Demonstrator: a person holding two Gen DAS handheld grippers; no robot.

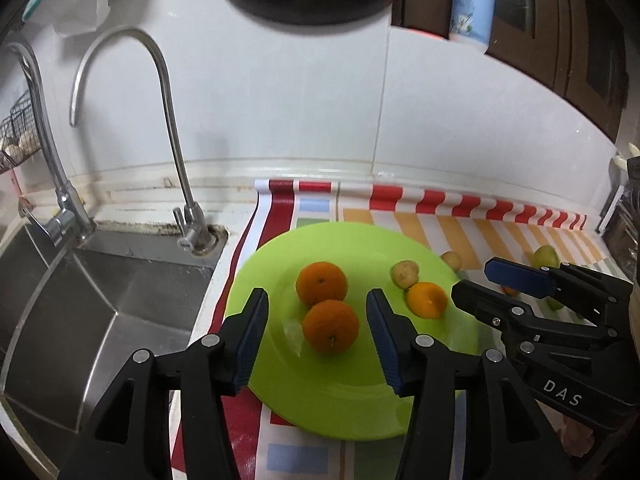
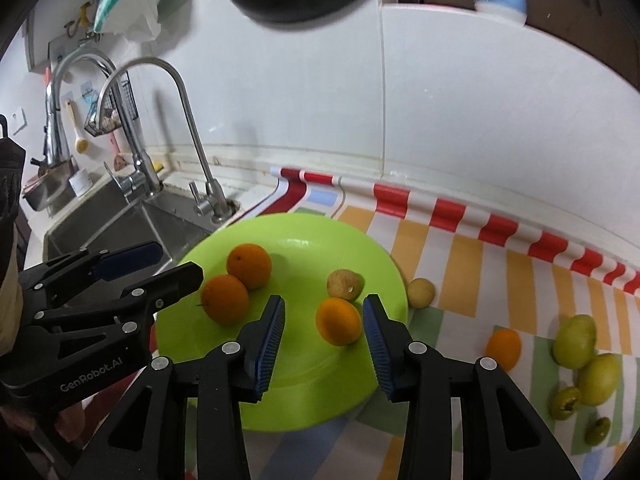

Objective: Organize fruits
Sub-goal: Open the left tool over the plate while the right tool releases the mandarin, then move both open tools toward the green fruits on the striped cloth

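A lime-green plate (image 1: 344,404) sits on the striped cloth (image 2: 472,264) covering the worktop, just right of the steel sink (image 1: 100,300). On the plate lie two deep-orange fruits, touching each other: the nearer orange (image 1: 330,327) and the farther orange (image 1: 321,283). Towards the plate's right side rest a paler orange fruit (image 2: 338,321) and, touching it from behind, a small brownish-yellow fruit (image 2: 344,285).

The left hand-held gripper (image 1: 318,342) hangs above the plate with its jaws apart; the nearer orange shows between its blue pads (image 1: 250,344), untouched by either. The right hand-held gripper (image 2: 324,346) is likewise parted, the paler orange fruit lying in the gap below, clear of both pads.

Off the plate, a second brownish-yellow fruit (image 2: 421,293) sits just beside the rim. Further right on the cloth lie another orange fruit (image 2: 504,349) and a cluster of green fruits (image 2: 584,364).
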